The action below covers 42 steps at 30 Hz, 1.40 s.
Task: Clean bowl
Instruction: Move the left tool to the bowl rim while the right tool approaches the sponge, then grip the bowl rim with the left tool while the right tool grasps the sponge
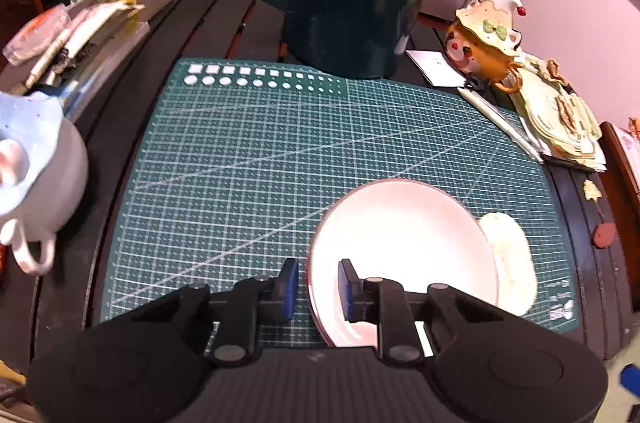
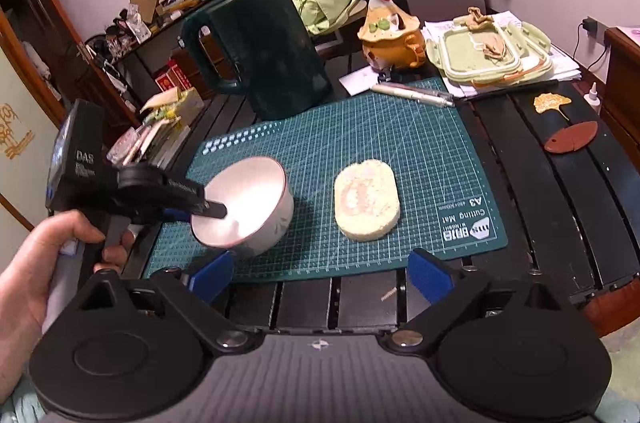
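Now, step: the left gripper is grabbing the bowl by its rim, so the bowl can be held steady for cleaning.
Left gripper: its two blue pads sit close together, one outside the bowl wall and one inside. I think they are pinching the rim, but I cannot see for sure that both pads press on it.
Right gripper: the right gripper is wide apart and holds nothing. It hangs over the near edge of the cutting mat.
Next move: my guess is that the right gripper must go to the sponge, close on it and bring it into the bowl. The left one needs to keep a firm pinch so the bowl does not slip or tip over.
Where the bowl is: on the green cutting mat, at its near left part, just beside the sponge and not touching it.
How the bowl looks: white and shiny inside, with a thin red-brown rim and a faint leaf picture on its side. It tips up a little toward the sponge. I see no food in it.
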Each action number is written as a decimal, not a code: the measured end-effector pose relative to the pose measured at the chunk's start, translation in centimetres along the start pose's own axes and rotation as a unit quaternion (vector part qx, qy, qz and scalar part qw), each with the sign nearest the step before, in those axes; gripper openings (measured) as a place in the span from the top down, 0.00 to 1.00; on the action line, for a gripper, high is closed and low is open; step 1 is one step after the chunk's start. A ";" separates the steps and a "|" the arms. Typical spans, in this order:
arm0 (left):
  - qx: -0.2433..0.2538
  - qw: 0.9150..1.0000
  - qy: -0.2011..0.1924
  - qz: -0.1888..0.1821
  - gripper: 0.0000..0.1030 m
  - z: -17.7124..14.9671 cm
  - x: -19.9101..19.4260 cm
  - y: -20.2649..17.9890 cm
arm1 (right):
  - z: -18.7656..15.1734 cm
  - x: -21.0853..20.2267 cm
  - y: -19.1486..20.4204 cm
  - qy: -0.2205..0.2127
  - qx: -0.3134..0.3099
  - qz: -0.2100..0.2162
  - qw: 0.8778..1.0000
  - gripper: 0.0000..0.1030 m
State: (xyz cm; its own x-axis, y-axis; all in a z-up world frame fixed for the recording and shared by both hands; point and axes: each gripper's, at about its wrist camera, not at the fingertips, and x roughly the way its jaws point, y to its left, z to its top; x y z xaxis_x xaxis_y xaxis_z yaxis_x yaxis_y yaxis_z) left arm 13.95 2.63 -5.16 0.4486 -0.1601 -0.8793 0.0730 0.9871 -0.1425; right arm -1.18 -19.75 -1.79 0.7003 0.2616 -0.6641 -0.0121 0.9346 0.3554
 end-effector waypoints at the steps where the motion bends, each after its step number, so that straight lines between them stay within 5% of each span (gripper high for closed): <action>1: -0.002 1.000 -0.002 -0.001 0.81 0.0 0.1 0.0 | 0.3 0.1 0.2 0.005 -0.008 0.000 1.000 0.07; 6: -0.005 1.000 -0.005 -0.001 0.81 0.0 0.2 0.1 | 2.6 1.3 1.1 0.026 -0.039 0.005 0.999 0.05; 13: 0.010 1.000 -0.010 0.004 0.81 0.3 0.3 -0.3 | 7.0 4.3 1.7 -0.043 -0.153 -0.107 0.981 0.00; 16: 0.013 1.000 -0.011 0.004 0.81 0.3 0.3 -0.4 | 8.2 7.1 -0.5 -0.019 -0.123 -0.094 0.988 0.01; 17: 0.014 1.000 -0.011 0.002 0.81 0.3 0.3 -0.5 | 8.2 7.8 -1.0 -0.001 -0.113 -0.092 0.989 0.04; 19: 0.012 1.000 -0.011 -0.001 0.81 0.4 0.4 -0.4 | 8.1 9.4 -1.9 0.035 -0.092 -0.088 0.991 0.30; 21: 0.007 1.000 -0.010 -0.002 0.81 0.5 0.5 -0.3 | 7.4 11.2 -2.6 0.070 -0.087 -0.077 0.991 0.39; 26: 0.004 1.000 -0.002 -0.002 0.80 0.4 0.8 -0.3 | 6.5 12.5 -2.7 0.089 -0.080 -0.069 0.990 0.39; 31: 0.006 1.000 0.000 -0.002 0.80 0.4 1.0 -0.4 | 6.8 12.9 -3.9 0.106 -0.044 -0.057 0.992 0.68; 39: 0.008 1.000 0.006 0.003 0.80 0.3 1.2 -0.4 | 7.2 14.6 -5.1 0.128 0.008 -0.016 0.992 0.68; 42: 0.009 1.000 0.008 0.003 0.80 0.3 1.4 -0.4 | 7.1 14.6 -5.2 0.126 0.008 -0.016 0.992 0.85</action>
State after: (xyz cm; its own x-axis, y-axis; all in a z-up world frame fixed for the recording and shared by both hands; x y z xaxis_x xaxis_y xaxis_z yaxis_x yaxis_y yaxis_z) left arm 14.78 1.98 -6.19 0.4347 -0.1534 -0.8874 0.0858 0.9880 -0.1288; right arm 14.23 -22.53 -8.68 0.4997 0.2852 -0.8179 0.0210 0.9400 0.3405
